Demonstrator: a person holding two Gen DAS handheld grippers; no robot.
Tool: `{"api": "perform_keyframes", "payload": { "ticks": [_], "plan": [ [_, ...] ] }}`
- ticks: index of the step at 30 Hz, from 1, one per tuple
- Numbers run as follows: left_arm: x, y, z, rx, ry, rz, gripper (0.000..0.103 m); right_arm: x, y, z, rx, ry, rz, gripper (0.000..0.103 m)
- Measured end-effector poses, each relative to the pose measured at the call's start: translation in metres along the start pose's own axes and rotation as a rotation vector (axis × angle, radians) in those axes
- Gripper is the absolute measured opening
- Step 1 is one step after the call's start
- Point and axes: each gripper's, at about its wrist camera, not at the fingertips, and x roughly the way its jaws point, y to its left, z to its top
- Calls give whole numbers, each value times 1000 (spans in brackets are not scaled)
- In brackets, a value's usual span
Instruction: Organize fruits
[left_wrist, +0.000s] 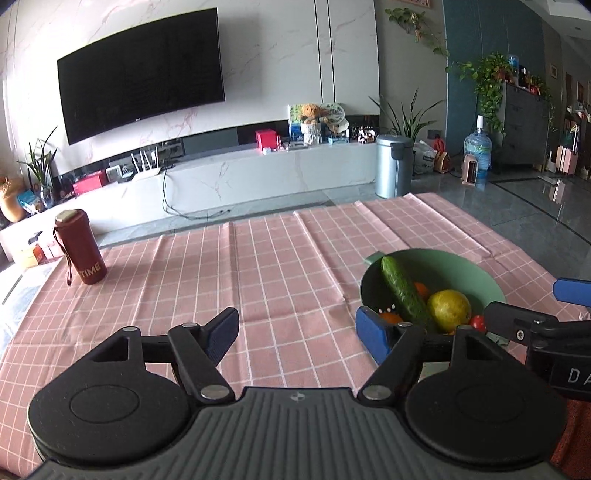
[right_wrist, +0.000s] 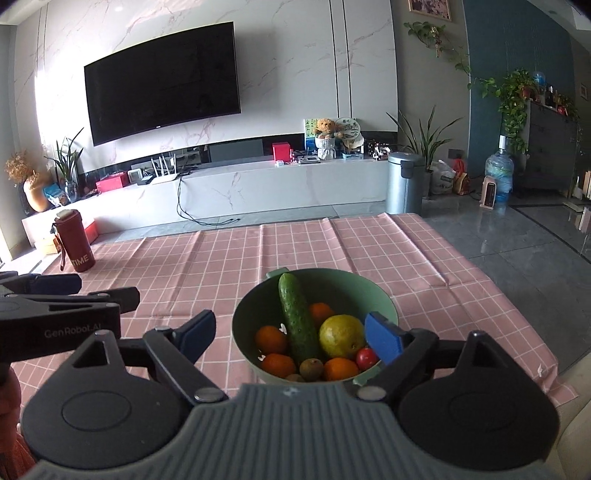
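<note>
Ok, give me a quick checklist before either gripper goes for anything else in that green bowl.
1. Left gripper open, nothing between its jaws: ok.
2. Right gripper open, holding nothing: ok.
3. Green bowl upright on the checked tablecloth: ok.
4. Cucumber lying over the oranges and leaning on the rim: ok, but it blocks fruit beneath.
5. Red bottle standing well apart from the bowl: ok.
6. Anything buried under the fruit pile: cannot tell.

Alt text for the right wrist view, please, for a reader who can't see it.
A green bowl holding a cucumber, oranges, a yellow-green citrus fruit, kiwis and a small red fruit sits on a pink checked tablecloth. The open right gripper frames it, empty.
</note>
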Motion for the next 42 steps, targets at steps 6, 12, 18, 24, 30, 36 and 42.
{"api": "perform_keyframes", "payload": {
  "ticks": [6,12,18,24,30,36,42],
  "plan": [
    [21,0,-20,-2,98,14,85,20,0,-18,-16,46,-30,84],
    [36,1,-32,-9,182,29,85,38,-4,-27,19,76,-35,84],
    [44,5,-36,-16,226,38,85,57,1,-29,-4,133,-16,88],
    [44,8,-37,-24,238,40,85,58,1,-30,2,129,-27,88],
    [40,8,-35,-21,233,46,85,55,3,-30,-3,124,-29,91],
    [36,10,-32,-29,220,50,85,55,4,-31,-10,122,-30,92],
    [33,10,-31,-31,217,53,85,53,2,-32,-4,120,-26,92]
  ]
}}
